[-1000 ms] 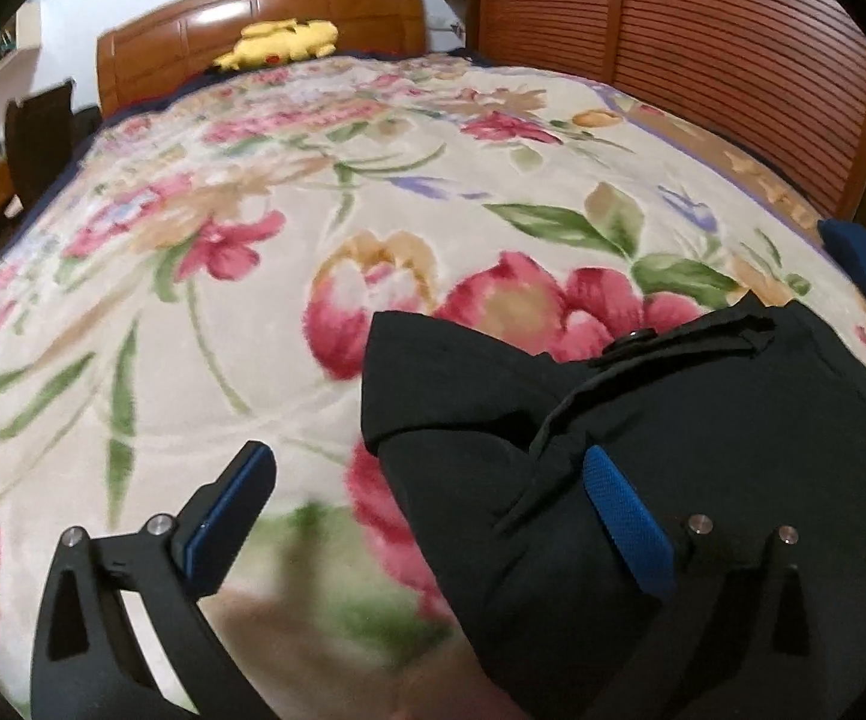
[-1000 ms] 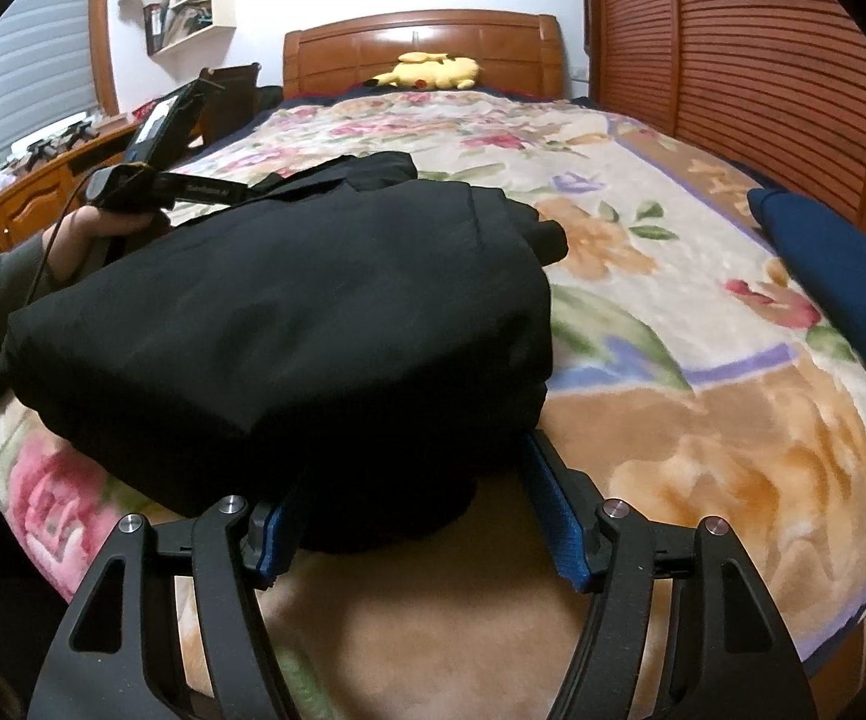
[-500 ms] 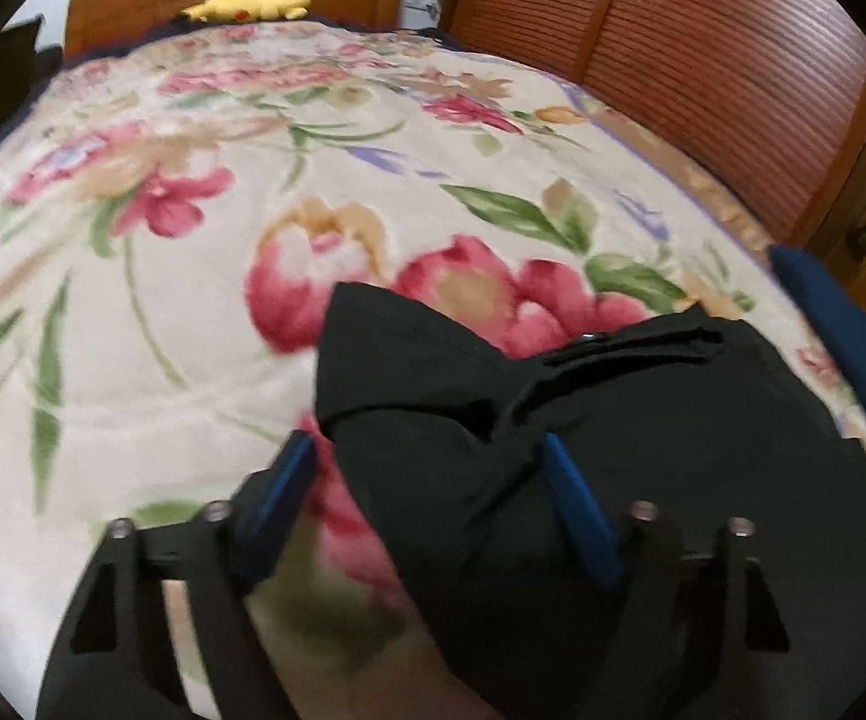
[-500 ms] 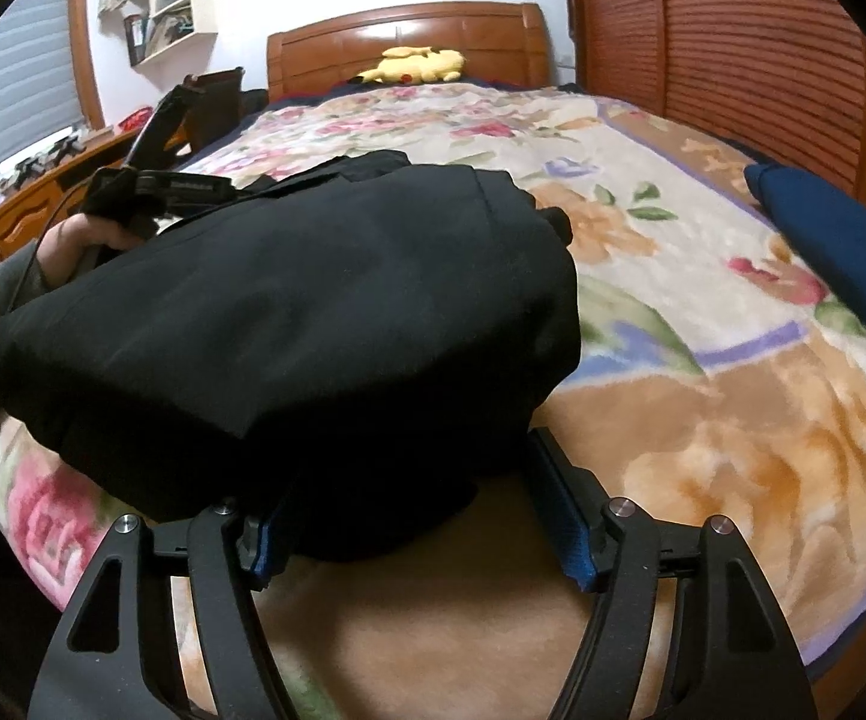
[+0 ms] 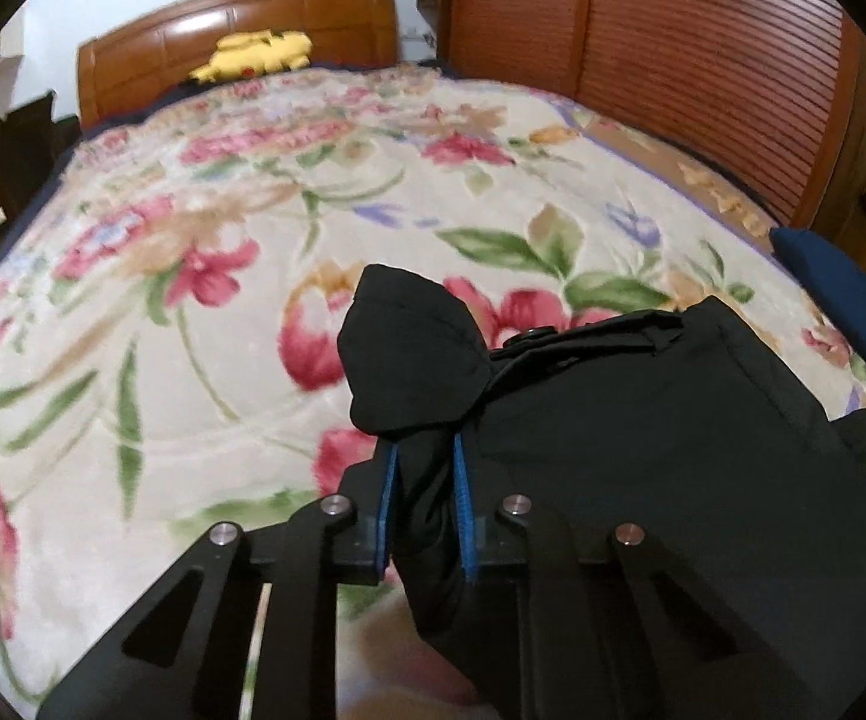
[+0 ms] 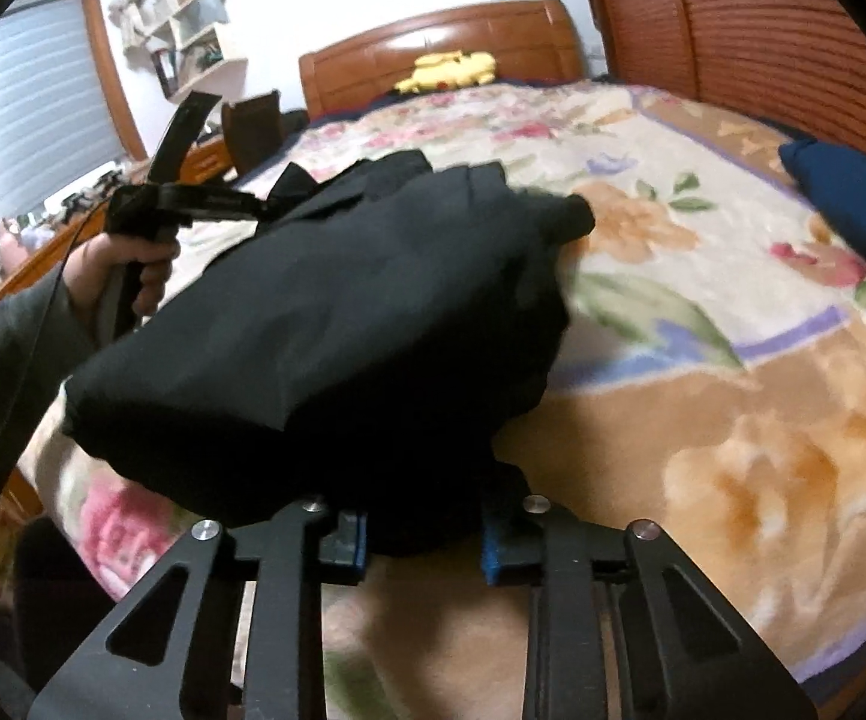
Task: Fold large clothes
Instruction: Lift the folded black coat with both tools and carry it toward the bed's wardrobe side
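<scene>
On the bed (image 5: pixel 205 360), the black garment (image 5: pixel 643 450) is pinched by both just-closed grippers — left gripper (image 5: pixel 424 510), right gripper (image 6: pixel 424 534) — and is best lifted evenly.

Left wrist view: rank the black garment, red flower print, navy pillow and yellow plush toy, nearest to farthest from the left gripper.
1. Black garment, pinched in the left gripper.
2. Red flower print, just ahead, left.
3. Navy pillow, right edge.
4. Yellow plush toy, at the headboard.

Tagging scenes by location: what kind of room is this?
A bedroom, almost certainly. There is a bed with a wooden headboard and a floral blanket, a yellow plush toy at its head, and a louvred wooden wardrobe beside it.
</scene>
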